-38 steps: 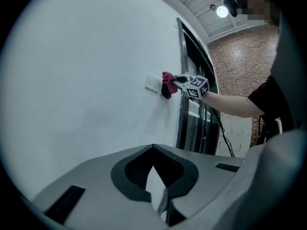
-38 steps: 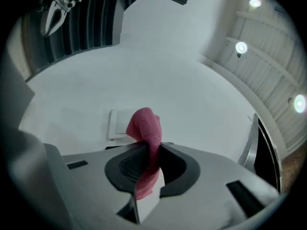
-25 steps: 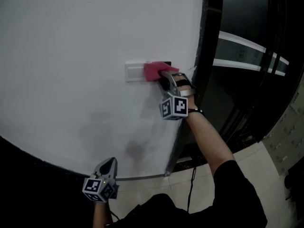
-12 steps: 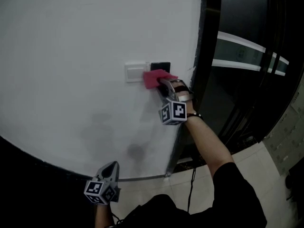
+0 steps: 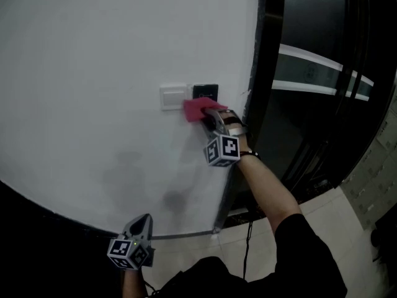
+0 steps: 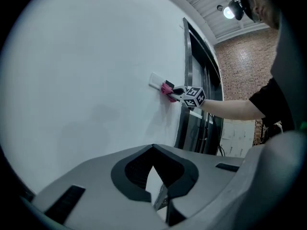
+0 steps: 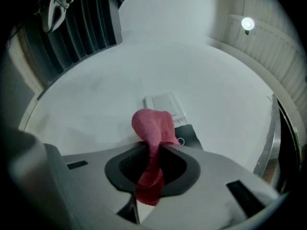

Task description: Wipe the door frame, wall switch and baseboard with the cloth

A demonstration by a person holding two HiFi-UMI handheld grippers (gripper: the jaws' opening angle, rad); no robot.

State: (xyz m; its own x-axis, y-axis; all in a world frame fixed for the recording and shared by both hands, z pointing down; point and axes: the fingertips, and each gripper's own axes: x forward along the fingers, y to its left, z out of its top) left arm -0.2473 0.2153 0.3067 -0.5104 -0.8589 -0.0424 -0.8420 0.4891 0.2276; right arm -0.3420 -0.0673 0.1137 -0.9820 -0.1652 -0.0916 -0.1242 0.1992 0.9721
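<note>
Cloth [image 7: 152, 128], pink: clamped btwn my R gripper [image 7: 152, 150] fingers, both pads pinched tight on its middle. A rounded bunch sticks out past the fingertips and a short tail hangs back behind them. In head view the cloth [image 5: 197, 109] bunch sits at the very tip of the R gripper [image 5: 208, 117] and looks pressed on the wall [image 5: 93, 73]; can't confirm contact.

Just beyond the fingertips: white switch plate [image 7: 165, 105], its near corner partly covered by the bunch. Black panel [image 7: 189, 137] is just to the right of the fingers, right beside the cloth. In head view the white switch plate [image 5: 173, 96] and black panel [image 5: 205, 92] are side by side, w/ the cloth under their shared lower edge.

Further right of the fingers: dark door frame [image 5: 267, 73], near but not touched. R marker cube [image 5: 222, 150] is behind the fingers, forearm [image 5: 267, 185] trailing down from it.

L gripper [image 5: 144, 219]: low, well apart from cloth and switch, tip aimed at the lower wall near a thin grey strip [image 5: 186, 233] along the wall foot. In its own view the L gripper [image 6: 153, 146] fingertips meet, nothing btwn them, bare wall ahead. Far beyond those fingers that view shows the R gripper [image 6: 178, 93] w/ cloth [image 6: 167, 87] at the plate [image 6: 156, 80], door frame [image 6: 189, 80] just past it.
</note>
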